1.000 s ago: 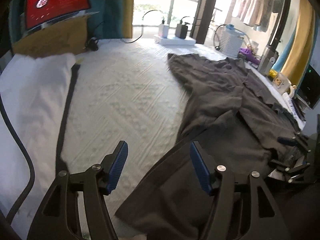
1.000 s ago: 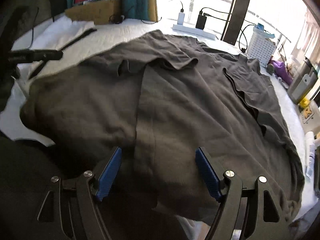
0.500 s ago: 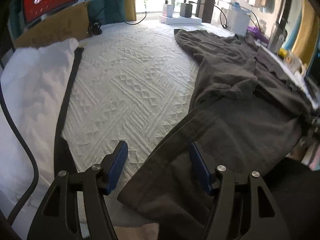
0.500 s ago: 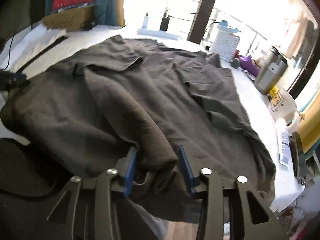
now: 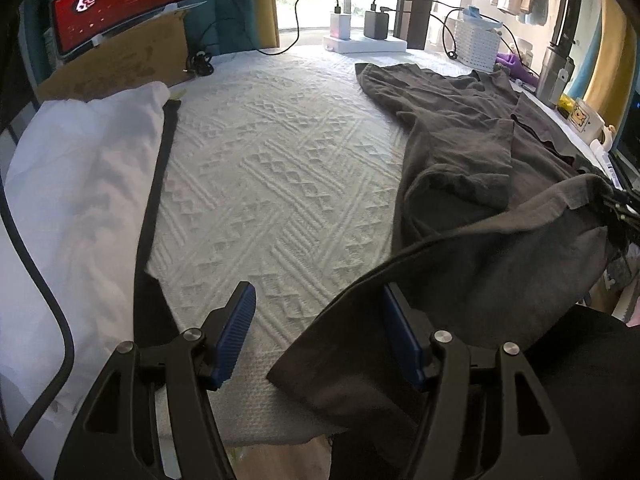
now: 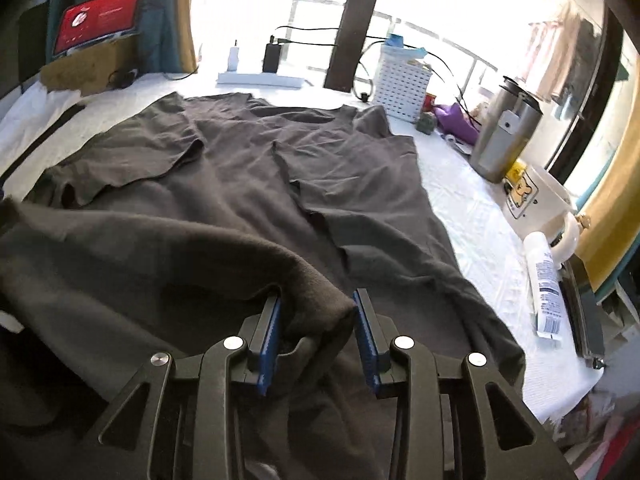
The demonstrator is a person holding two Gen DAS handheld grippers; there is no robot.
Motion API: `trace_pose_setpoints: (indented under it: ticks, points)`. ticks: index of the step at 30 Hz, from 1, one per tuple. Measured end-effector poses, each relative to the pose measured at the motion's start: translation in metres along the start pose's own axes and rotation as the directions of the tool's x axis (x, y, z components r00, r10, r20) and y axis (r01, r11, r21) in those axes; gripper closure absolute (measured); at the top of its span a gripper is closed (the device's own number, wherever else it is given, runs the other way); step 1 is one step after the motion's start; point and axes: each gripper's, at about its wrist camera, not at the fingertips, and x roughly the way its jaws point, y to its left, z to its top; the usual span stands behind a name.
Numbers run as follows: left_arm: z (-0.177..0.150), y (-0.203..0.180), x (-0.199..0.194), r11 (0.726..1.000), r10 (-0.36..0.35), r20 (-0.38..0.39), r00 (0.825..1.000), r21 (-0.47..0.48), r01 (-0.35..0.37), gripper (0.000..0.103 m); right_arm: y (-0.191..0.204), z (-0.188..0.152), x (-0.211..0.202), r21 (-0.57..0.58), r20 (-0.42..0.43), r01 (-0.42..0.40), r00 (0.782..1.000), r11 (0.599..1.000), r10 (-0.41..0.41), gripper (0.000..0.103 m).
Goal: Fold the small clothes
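A dark grey t-shirt [image 6: 248,184] lies spread on the white textured bed cover [image 5: 280,168], both sleeves folded in over the body. My right gripper [image 6: 316,320] is shut on a bunched fold of the shirt's hem and holds it lifted off the bed. In the left wrist view the shirt [image 5: 472,168] lies on the right, its near hem raised and stretched toward the right edge. My left gripper [image 5: 316,320] is open at the bed's near edge. The shirt's lower left corner drapes over its right finger [image 5: 400,336]; nothing is gripped.
A white pillow [image 5: 72,184] and black cable [image 5: 36,280] lie at left. At the back are a cardboard box with a red-screen tablet [image 5: 116,4], a power strip [image 5: 364,42] and a white basket [image 6: 404,84]. On the right are a steel tumbler [image 6: 504,132], mug [image 6: 540,200] and bottle [image 6: 544,284].
My right gripper closed on the shirt's hem and lifted it toward the collar. The hem now hangs raised beside my left gripper, which stayed open and shifted slightly.
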Motion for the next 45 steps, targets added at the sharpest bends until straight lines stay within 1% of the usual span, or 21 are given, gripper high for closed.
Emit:
trace_pose_setpoints:
  ticks: [1,4,6,7,8,9,10,11,13,15,16,19,24,31,35,37,38,42,43,44,45]
  points:
    - [-0.001,0.001,0.000,1.000,-0.010,0.000,1.000,0.004,0.010,0.039,0.004,-0.002,0.000,-0.017,0.006,0.007,1.000,1.000,-0.007,0.057]
    - [-0.004,0.000,0.002,1.000,-0.004,-0.008,1.000,0.017,0.004,0.039,0.010,-0.009,0.005,-0.038,0.028,0.028,0.999,0.999,-0.027,0.056]
    - [-0.006,-0.001,0.003,1.000,-0.017,0.003,1.000,0.017,0.017,0.039,0.005,-0.011,0.006,0.005,0.036,0.003,0.999,1.000,-0.003,0.057]
    - [-0.007,-0.003,0.003,0.999,-0.030,0.014,0.999,0.027,0.030,0.039,-0.001,-0.011,0.006,0.035,0.030,-0.026,0.999,0.999,0.025,0.062]
    - [-0.008,-0.004,0.003,0.999,-0.029,0.020,0.999,0.035,0.029,0.042,-0.004,-0.011,0.007,0.049,0.026,-0.049,0.998,0.998,0.048,0.073]
    - [-0.008,-0.007,0.003,0.998,-0.032,0.027,0.999,0.048,0.030,0.048,-0.008,-0.011,0.006,0.063,0.027,-0.077,0.997,0.995,0.075,0.082]
    - [-0.009,-0.011,0.001,0.997,-0.042,0.040,0.998,0.070,0.039,0.066,-0.011,-0.010,0.003,0.077,0.035,-0.086,0.996,0.993,0.084,0.083]
    - [-0.009,-0.013,0.001,0.996,-0.052,0.040,0.998,0.076,0.049,0.088,-0.014,-0.010,0.000,0.082,0.042,-0.089,0.995,0.993,0.085,0.083]
    - [-0.007,-0.017,-0.004,0.995,-0.067,0.061,0.996,0.077,0.062,0.099,-0.018,-0.007,-0.009,0.086,0.058,-0.097,0.994,0.992,0.092,0.084]
    - [-0.004,-0.020,-0.016,0.996,-0.048,0.122,0.991,0.080,0.039,0.100,-0.022,-0.004,-0.019,0.084,0.081,-0.094,0.993,0.992,0.087,0.084]
    - [0.000,-0.024,-0.029,0.996,-0.056,0.175,0.983,0.079,0.043,0.101,-0.024,-0.002,-0.024,0.085,0.094,-0.087,0.992,0.993,0.079,0.084]
    - [0.010,-0.030,-0.055,0.996,-0.060,0.262,0.963,0.085,0.038,0.101,-0.032,0.004,-0.040,0.097,0.129,-0.071,0.990,0.993,0.058,0.084]
    - [0.026,-0.036,-0.079,0.995,-0.067,0.338,0.939,0.091,0.038,0.101,-0.046,0.010,-0.063,0.124,0.184,-0.068,0.982,0.990,0.044,0.084]
    - [0.048,-0.039,-0.110,0.997,-0.050,0.458,0.888,0.069,0.021,0.102,-0.056,0.012,-0.087,0.132,0.230,-0.054,0.973,0.990,0.022,0.084]
    - [0.058,-0.037,-0.119,0.998,-0.049,0.496,0.867,0.061,0.021,0.103,-0.062,0.013,-0.096,0.146,0.255,-0.054,0.967,0.988,0.016,0.084]
    - [0.062,-0.035,-0.114,0.998,-0.048,0.490,0.871,0.057,0.022,0.103,-0.065,0.012,-0.097,0.157,0.261,-0.060,0.965,0.986,0.017,0.084]
    - [0.063,-0.033,-0.108,0.998,-0.053,0.472,0.880,0.055,0.031,0.103,-0.066,0.011,-0.096,0.162,0.260,-0.064,0.965,0.985,0.020,0.084]
    - [0.058,-0.021,-0.072,0.994,-0.108,0.312,0.944,0.020,0.107,0.102,-0.070,0.005,-0.081,0.186,0.239,-0.074,0.971,0.980,0.027,0.084]
    - [0.054,-0.017,-0.057,0.992,-0.125,0.240,0.963,0.017,0.124,0.093,-0.071,0.003,-0.076,0.195,0.228,-0.074,0.973,0.978,0.028,0.084]
    - [0.049,-0.016,-0.046,0.990,-0.140,0.190,0.972,0.015,0.140,0.066,-0.072,0.001,-0.073,0.202,0.219,-0.076,0.975,0.976,0.030,0.084]
    - [0.041,-0.013,-0.034,0.986,-0.162,0.146,0.976,0.002,0.164,0.049,-0.072,0.000,-0.069,0.206,0.211,-0.078,0.977,0.975,0.034,0.084]
